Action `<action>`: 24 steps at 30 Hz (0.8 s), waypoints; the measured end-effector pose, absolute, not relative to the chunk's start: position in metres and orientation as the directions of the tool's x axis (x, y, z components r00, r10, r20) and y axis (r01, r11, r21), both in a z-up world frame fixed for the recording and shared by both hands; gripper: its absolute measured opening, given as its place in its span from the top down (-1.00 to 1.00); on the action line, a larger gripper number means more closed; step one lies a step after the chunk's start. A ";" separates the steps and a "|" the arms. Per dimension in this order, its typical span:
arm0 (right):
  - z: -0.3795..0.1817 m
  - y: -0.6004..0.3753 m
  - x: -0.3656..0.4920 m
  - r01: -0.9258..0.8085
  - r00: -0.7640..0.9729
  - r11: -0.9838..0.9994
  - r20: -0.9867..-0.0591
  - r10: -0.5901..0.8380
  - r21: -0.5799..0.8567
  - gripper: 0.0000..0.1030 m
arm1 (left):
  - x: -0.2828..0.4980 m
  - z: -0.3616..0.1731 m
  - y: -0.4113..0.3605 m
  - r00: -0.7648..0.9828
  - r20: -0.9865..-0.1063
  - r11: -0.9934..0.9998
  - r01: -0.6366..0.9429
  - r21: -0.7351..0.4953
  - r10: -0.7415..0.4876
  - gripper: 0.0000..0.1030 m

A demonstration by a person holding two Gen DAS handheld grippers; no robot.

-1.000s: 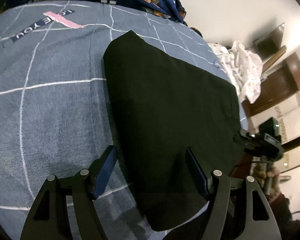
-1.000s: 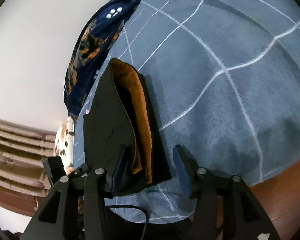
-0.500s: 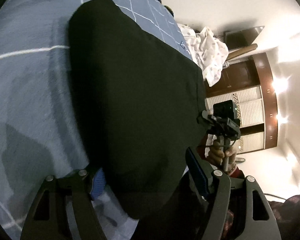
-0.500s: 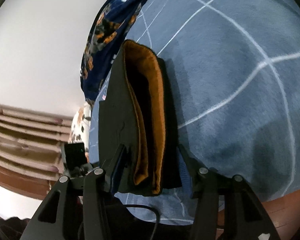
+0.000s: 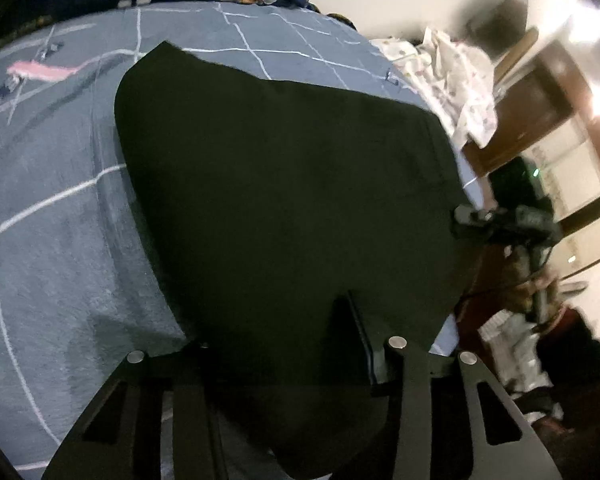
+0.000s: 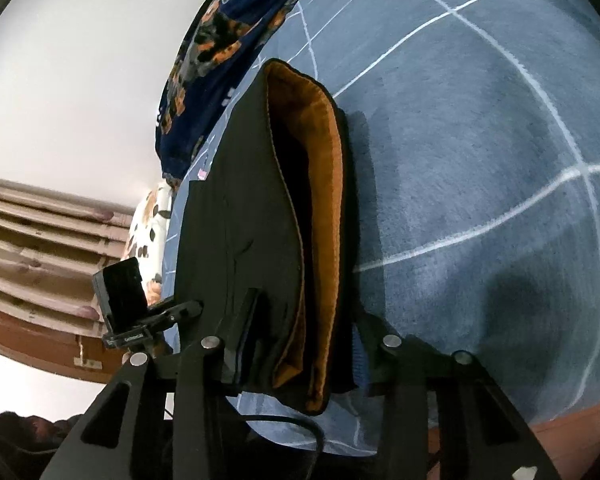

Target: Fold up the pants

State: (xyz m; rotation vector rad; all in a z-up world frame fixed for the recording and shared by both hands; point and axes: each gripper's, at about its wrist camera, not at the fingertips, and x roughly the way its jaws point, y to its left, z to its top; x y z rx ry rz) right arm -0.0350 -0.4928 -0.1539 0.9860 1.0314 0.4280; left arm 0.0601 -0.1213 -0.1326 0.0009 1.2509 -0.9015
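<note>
Blue-grey checked bedspread (image 5: 60, 240) | black pants (image 5: 292, 200), orange-lined, folded thick on bedspread's near edge; soft, limp, bulky: grip all layers at edge | left gripper (image 5: 276, 344) straddling fold, closure unclear | right gripper (image 6: 300, 332) spread around layered stack

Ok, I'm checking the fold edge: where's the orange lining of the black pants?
Right wrist view, centre: the orange lining shows along the open edge of the black pants, running down between the right tongs, beside the blue checked blanket.
</note>
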 end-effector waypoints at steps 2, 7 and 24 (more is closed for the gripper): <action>-0.155 -0.493 -0.031 0.139 0.479 0.518 -0.515 0.711 0.844 0.17 | 0.058 -0.132 -0.122 0.043 -0.827 0.683 0.587 -0.434 -0.561 0.16; -0.154 -0.488 -0.023 0.137 0.481 0.532 -0.526 0.702 0.836 0.17 | 0.053 -0.130 -0.126 0.081 -0.857 0.706 0.609 -0.362 -0.510 0.16; -0.153 -0.479 -0.018 0.131 0.502 0.576 -0.555 0.664 0.807 0.37 | 0.044 -0.125 -0.138 0.153 -0.891 0.735 0.632 -0.245 -0.428 0.16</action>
